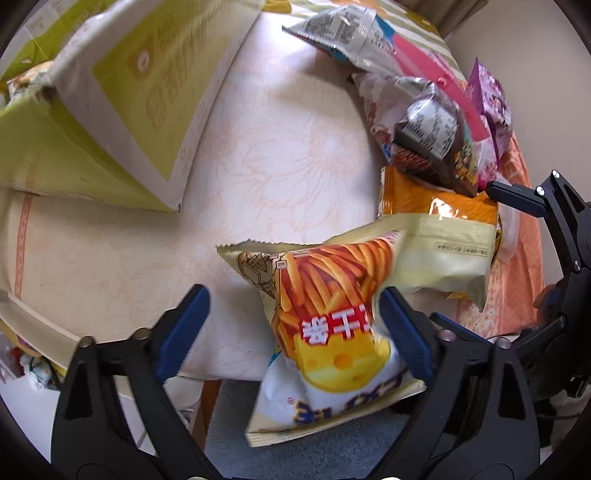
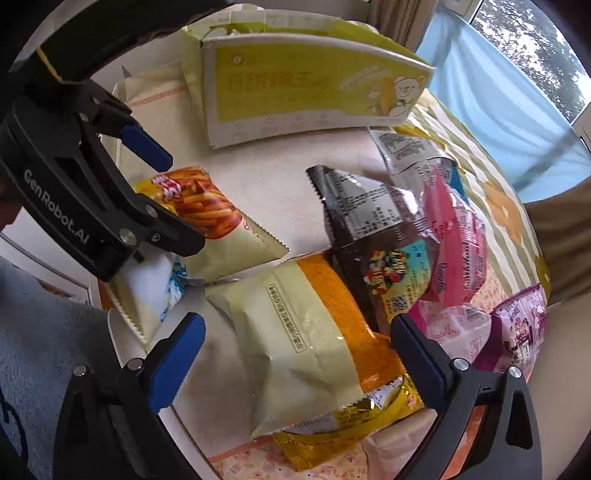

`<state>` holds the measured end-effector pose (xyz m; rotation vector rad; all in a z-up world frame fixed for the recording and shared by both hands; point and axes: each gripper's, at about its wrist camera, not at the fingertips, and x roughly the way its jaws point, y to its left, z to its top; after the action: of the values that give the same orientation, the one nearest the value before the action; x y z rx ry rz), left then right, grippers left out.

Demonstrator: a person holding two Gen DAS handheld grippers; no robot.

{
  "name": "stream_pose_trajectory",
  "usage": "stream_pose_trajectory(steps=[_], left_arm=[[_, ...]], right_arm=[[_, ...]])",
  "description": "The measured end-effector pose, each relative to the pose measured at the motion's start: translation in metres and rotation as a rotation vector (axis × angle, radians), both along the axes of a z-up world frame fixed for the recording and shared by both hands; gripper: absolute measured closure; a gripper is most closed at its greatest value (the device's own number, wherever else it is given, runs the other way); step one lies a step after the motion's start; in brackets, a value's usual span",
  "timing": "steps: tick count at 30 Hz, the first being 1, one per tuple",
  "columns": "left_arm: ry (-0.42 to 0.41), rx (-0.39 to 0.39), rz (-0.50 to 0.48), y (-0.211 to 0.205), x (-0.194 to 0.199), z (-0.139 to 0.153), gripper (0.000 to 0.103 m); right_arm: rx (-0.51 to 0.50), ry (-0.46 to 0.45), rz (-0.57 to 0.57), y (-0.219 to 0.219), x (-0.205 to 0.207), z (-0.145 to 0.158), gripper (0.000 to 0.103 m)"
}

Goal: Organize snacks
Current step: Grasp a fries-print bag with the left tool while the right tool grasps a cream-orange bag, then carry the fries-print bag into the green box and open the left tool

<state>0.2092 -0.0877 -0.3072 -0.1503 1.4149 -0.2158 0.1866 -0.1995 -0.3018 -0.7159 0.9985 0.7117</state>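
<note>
A cream bag of cheese fries [image 1: 332, 325] lies between my left gripper's [image 1: 295, 328] blue pads. The jaws stand wide apart around it and the bag touches only the right pad [image 1: 402, 332]. The same bag [image 2: 207, 218] shows in the right wrist view beside the left gripper [image 2: 166, 195]. My right gripper [image 2: 295, 354] is open over a cream and orange bag [image 2: 295, 332], jaws on either side of it. An open yellow-green cardboard box [image 1: 122, 103] [image 2: 306, 88] stands on the table.
A pile of snack bags sits at the right: a dark chocolate bag [image 2: 373, 229], pink bags [image 2: 458, 236], a purple bag [image 2: 524, 325], a grey bag [image 1: 343, 33] and a yellow bag [image 2: 351, 421]. The table edge [image 1: 207, 373] runs just under the left gripper.
</note>
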Motion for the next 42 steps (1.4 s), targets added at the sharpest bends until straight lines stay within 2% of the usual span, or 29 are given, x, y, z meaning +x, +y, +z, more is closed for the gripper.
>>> stream_pose_trajectory(steps=[2,6,8,12,15,17,23,33,42], left_arm=[[0.008,-0.031,-0.004,0.001,0.0,-0.003,0.022],[0.002,-0.057,-0.043,-0.002,0.001,-0.002,0.039],[0.003,-0.061,-0.06,-0.006,0.0,-0.002,0.043],[0.0,-0.068,-0.069,-0.009,0.002,-0.001,0.046],[-0.003,-0.06,-0.077,-0.012,0.001,0.0,0.047],[-0.011,-0.037,-0.09,-0.012,-0.001,0.003,0.048],[-0.028,-0.014,-0.089,-0.012,-0.004,0.007,0.049],[-0.067,0.001,-0.076,-0.003,-0.005,0.028,0.049],[-0.168,0.007,-0.05,0.005,-0.016,0.075,0.049]], right_arm=[[-0.021,0.001,0.011,0.003,0.0,-0.006,0.004],[-0.048,-0.005,0.033,0.007,-0.001,-0.012,0.004],[-0.058,-0.001,0.041,0.008,0.002,-0.014,0.004],[-0.076,0.011,0.061,0.013,0.005,-0.021,0.008],[-0.089,0.024,0.077,0.015,0.01,-0.023,0.016],[-0.099,0.037,0.08,0.016,0.012,-0.026,0.027],[-0.073,0.059,0.07,0.017,0.017,-0.024,0.037],[-0.028,0.081,0.031,0.017,0.0,-0.007,0.04],[0.054,0.053,-0.039,0.009,-0.001,0.041,0.04]])
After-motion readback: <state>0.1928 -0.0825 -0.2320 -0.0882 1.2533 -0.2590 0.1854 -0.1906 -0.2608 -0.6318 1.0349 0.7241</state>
